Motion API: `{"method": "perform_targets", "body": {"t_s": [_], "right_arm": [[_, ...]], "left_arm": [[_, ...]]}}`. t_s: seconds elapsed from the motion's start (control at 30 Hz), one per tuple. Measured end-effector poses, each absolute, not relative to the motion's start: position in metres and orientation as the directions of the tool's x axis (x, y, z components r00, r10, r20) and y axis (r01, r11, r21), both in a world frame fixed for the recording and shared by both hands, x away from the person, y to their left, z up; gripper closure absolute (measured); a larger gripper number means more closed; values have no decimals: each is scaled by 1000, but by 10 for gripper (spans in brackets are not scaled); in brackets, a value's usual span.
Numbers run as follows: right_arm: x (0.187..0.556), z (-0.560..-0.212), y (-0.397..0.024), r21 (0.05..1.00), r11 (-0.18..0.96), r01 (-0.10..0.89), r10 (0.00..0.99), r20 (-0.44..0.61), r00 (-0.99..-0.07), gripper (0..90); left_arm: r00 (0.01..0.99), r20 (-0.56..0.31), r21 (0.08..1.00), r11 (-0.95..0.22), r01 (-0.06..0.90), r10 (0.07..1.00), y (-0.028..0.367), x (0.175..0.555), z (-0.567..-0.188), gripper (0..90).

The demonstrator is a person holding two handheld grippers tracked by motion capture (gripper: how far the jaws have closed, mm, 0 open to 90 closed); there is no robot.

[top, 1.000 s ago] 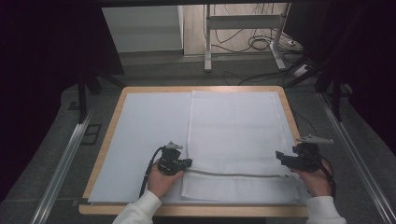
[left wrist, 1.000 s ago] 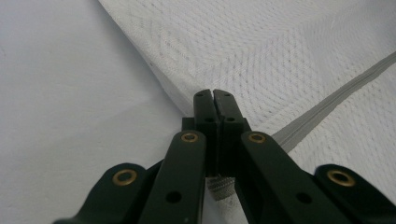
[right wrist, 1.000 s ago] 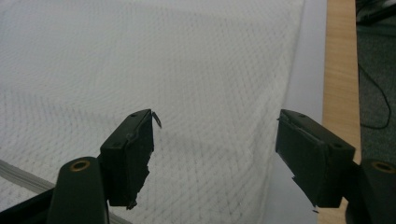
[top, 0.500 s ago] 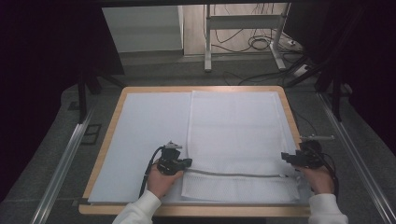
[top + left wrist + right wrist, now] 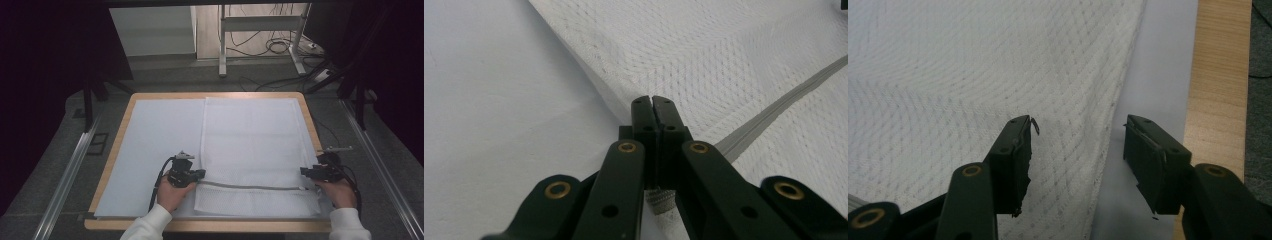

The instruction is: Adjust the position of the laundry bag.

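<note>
White mesh bag (image 5: 252, 150) lay flat on the table's (image 5: 150, 145) right half, its grey zipper (image 5: 250, 187) running left to right along the near edge. Left gripper (image 5: 197, 175) stood clenched on the bag's left edge at the zipper's end. Right gripper (image 5: 306, 171), jaws part-open and just closing, straddled the right edge, nothing yet pinched.

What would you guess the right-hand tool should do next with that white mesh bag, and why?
Probably close on the bag's edge. The right gripper has been closing, yet its jaws straddle the mesh bag edge without pressing it, while the left gripper is already shut on the other side near the zipper.
</note>
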State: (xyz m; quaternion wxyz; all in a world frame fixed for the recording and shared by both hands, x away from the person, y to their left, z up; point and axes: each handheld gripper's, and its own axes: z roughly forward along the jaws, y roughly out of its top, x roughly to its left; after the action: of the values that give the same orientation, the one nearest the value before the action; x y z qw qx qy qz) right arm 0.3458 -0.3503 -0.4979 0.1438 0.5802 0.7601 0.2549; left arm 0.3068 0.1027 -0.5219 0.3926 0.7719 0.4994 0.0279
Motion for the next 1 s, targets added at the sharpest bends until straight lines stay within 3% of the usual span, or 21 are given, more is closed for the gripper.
{"method": "perform_targets", "body": {"t_s": [0.37, 0.43, 0.7, 1.0], "right_arm": [[345, -499, -349, 547, 217, 809, 954, 57, -294, 538], [344, -499, -347, 547, 233, 804, 953, 39, -302, 629], [344, -500, -341, 551, 283, 785, 943, -11, -332, 820], [345, -500, -345, 556, 257, 790, 946, 21, -322, 873]], "left_arm": [[499, -353, 635, -189, 749, 791, 103, 307, -521, 900], [499, -353, 636, -189, 749, 791, 103, 307, -521, 900], [502, -353, 635, -191, 748, 790, 103, 307, -521, 900], [502, -353, 637, -190, 747, 790, 103, 307, -521, 900]]}}
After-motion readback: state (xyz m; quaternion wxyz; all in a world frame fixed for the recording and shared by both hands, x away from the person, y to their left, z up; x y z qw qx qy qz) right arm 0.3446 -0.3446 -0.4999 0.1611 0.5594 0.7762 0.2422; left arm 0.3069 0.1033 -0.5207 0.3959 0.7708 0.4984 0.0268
